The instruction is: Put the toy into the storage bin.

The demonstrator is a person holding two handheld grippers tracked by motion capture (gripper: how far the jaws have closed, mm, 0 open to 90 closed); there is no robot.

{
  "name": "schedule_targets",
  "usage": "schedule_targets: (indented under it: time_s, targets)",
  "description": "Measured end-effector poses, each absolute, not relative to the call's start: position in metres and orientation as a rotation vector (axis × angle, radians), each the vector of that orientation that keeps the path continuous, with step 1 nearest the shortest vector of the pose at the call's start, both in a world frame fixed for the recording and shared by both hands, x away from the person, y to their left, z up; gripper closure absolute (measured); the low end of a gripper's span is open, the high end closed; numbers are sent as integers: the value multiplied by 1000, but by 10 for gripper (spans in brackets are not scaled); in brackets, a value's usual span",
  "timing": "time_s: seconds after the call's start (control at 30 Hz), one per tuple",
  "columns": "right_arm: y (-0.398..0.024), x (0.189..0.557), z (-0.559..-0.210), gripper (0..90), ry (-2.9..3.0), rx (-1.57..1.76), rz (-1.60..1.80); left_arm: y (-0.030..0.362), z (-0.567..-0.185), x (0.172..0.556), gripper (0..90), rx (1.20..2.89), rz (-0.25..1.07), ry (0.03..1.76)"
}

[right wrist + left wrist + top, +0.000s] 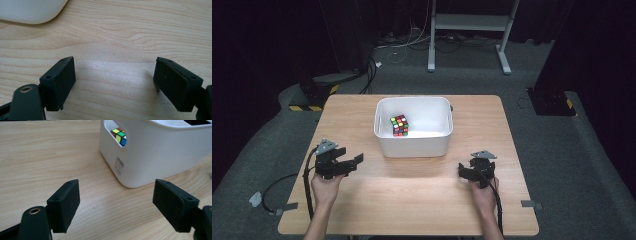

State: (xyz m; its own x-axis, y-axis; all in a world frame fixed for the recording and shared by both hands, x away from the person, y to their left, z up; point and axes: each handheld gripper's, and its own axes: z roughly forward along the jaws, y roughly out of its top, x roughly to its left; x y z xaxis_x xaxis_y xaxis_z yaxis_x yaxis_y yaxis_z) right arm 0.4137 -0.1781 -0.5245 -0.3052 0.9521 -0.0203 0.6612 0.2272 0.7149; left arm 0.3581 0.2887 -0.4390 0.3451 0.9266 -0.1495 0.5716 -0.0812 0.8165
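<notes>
A scrambled colour cube (400, 125) lies inside a white plastic bin (413, 145) at the middle of the wooden table (412, 200). Through the bin's handle slot the cube (119, 136) also shows in the left gripper view. My left gripper (357, 161) is held low over the table, left of the bin and aimed toward it, its jaws apart with nothing between them. My right gripper (460, 171) sits near the table to the right of the bin's front, jaws apart over bare wood. The bin's corner (30, 11) appears at the top left of the right gripper view.
Bare wood lies in front of the bin between the two grippers. Beyond the table's far edge stand a white metal frame (469, 30), loose cables on the grey floor, and dark stands at both sides.
</notes>
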Motion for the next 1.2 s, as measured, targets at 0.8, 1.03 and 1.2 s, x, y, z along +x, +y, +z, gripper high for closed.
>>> schedule_targets:
  time_s: [0.8, 1.03, 1.2]
  targets:
    - [-178, 414, -525, 176, 2047, 1481, 844, 290, -476, 364, 222, 1778, 532, 1419]
    - [-178, 414, -525, 176, 2047, 1482, 845, 289, -488, 368, 224, 1816, 545, 1447]
    - [-178, 414, -525, 176, 2047, 1482, 845, 288, -497, 371, 226, 1819, 551, 1477]
